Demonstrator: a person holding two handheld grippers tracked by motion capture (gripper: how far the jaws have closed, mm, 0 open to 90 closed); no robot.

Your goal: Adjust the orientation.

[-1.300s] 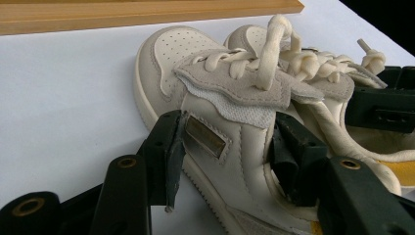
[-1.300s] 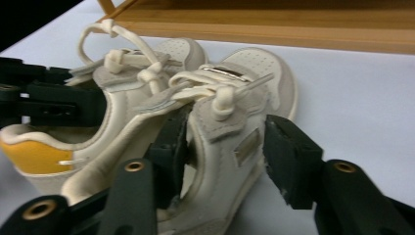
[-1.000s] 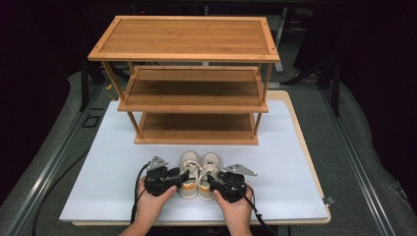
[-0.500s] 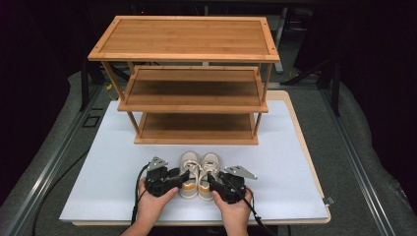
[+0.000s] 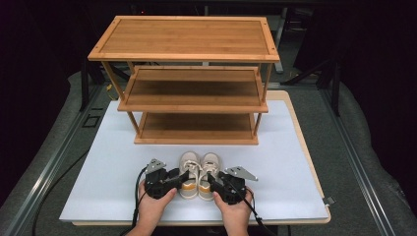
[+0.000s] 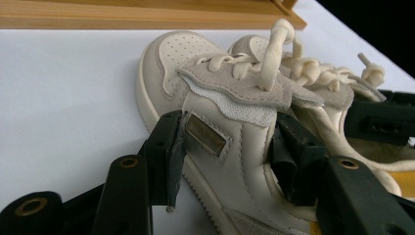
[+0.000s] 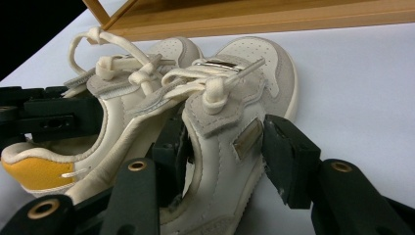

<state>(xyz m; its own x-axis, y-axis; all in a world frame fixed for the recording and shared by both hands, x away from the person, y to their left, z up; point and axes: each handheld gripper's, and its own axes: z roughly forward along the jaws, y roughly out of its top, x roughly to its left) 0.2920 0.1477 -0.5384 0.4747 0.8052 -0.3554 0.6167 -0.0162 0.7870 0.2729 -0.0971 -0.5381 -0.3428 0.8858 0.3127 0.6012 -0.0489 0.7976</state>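
Two small cream sneakers stand side by side on the white table top, toes toward the rack. My left gripper (image 5: 183, 176) is shut on the left sneaker (image 5: 189, 169). In the left gripper view its jaws (image 6: 227, 152) clamp the outer side wall of that sneaker (image 6: 210, 63), one pad outside by the label and one inside the opening; they have just closed a little further. My right gripper (image 5: 211, 178) grips the right sneaker (image 5: 210, 168) the same way; in the right gripper view its jaws (image 7: 225, 152) pinch the wall of that sneaker (image 7: 254, 63).
A three-tier bamboo shoe rack (image 5: 189, 44) stands just behind the sneakers, all shelves bare. The white table top (image 5: 108, 162) spreads to both sides. Cables trail from both grippers toward the front edge. Dark floor and rails surround the table.
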